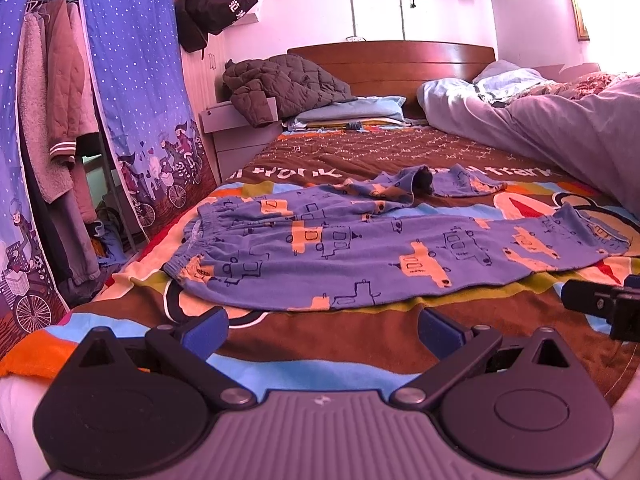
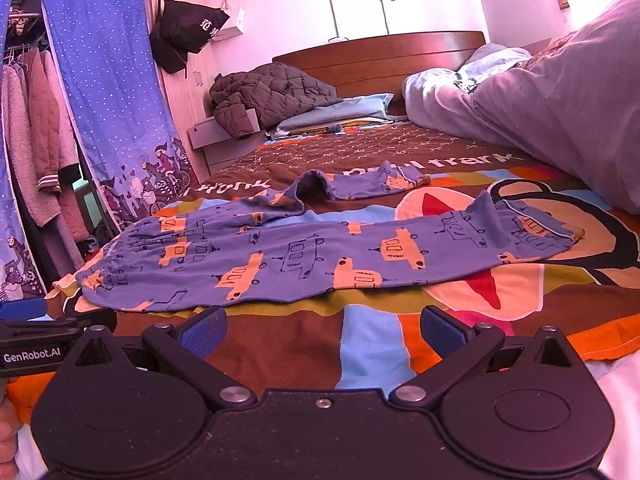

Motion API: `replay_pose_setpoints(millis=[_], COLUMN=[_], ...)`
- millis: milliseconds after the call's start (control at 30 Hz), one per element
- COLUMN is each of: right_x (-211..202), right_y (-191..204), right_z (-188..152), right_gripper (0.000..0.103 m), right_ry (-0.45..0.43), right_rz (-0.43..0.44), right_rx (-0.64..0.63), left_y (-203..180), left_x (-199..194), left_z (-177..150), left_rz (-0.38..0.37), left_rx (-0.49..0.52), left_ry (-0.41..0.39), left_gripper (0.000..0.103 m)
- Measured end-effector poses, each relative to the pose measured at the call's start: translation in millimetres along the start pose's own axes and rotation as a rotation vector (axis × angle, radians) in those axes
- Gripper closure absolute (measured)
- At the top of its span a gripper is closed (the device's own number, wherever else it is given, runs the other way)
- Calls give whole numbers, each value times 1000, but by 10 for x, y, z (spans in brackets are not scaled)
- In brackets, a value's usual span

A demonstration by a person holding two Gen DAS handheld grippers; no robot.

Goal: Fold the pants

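Blue pants with orange car prints lie spread across the bed, waistband at the left, the near leg stretched to the right, the far leg crumpled behind. They also show in the right wrist view. My left gripper is open and empty, just short of the pants' near edge. My right gripper is open and empty, also just in front of the near edge. The right gripper's body shows at the right edge of the left wrist view.
The pants lie on a colourful bedspread. A grey duvet is heaped at the right. A dark quilted jacket and pillows sit by the wooden headboard. A blue curtain and hanging clothes stand at the left.
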State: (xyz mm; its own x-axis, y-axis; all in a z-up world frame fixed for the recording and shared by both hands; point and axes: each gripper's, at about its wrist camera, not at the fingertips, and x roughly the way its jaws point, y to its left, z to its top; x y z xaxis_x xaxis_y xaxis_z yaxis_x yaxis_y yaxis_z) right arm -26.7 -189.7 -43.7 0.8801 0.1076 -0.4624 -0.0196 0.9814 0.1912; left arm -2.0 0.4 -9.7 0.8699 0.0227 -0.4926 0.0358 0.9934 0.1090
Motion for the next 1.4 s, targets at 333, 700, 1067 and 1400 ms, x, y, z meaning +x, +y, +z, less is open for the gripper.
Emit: replay_pose_setpoints(millis=[333, 700, 1067, 1400], right_x=[3, 267, 2403, 4412], right_y=[-84, -310, -309, 243], right_z=[11, 601, 2128, 2751], right_gripper=[1, 1, 1, 28], right_ry=[1, 156, 300, 387], right_rz=[43, 143, 224, 201], right_rx=[34, -125, -491, -608], left_y=[153, 1012, 1794, 1852], left_x=[-33, 531, 2597, 3553], left_z=[63, 957, 1865, 1929], left_rz=[-6, 20, 1, -153], left_rx=[-27, 4, -104, -14], left_ry=[-17, -15, 182, 287], left_gripper=[0, 0, 0, 11])
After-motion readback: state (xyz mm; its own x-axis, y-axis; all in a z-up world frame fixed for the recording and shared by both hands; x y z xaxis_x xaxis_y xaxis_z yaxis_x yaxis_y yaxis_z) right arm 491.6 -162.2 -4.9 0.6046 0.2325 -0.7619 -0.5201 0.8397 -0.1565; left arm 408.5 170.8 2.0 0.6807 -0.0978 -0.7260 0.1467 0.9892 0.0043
